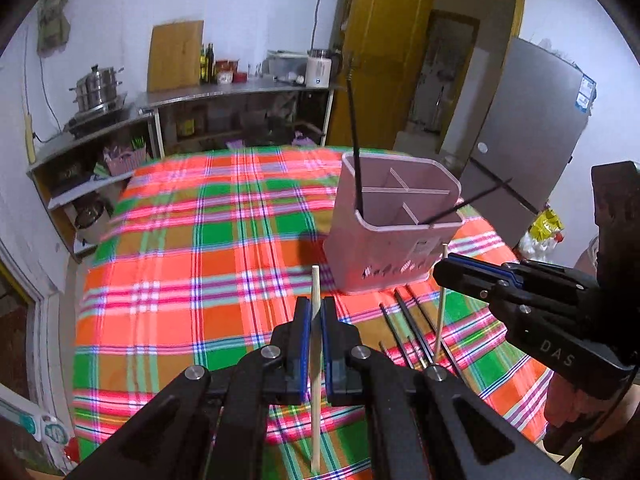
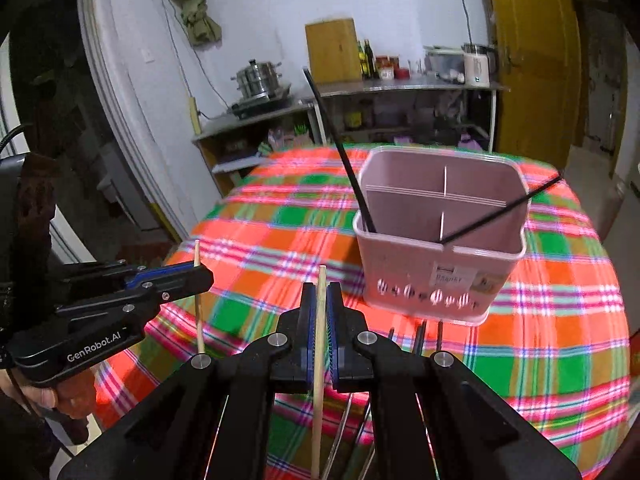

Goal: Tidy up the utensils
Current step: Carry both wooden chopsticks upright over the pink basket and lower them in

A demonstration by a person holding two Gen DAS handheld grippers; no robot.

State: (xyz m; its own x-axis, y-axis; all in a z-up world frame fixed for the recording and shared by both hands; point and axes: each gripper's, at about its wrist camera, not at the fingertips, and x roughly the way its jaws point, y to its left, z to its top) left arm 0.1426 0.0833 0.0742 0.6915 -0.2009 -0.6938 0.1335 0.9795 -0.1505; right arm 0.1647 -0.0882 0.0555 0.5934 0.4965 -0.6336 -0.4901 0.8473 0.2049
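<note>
Clamping upright chopstick (image 1: 316,360), left gripper (image 1: 316,312) (mid-shaft)

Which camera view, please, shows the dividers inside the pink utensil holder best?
The right wrist view: it looks down into the pink utensil holder, showing its dividers squarely. The left wrist view shows the holder obliquely, compartments foreshortened.

Both wrist views downward, sharing holder (image 1: 394,232)

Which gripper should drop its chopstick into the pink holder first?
Probably right. The right gripper, shut on a wooden chopstick, sits nearer the pink holder. The left gripper holds its own chopstick farther to the side.
</note>
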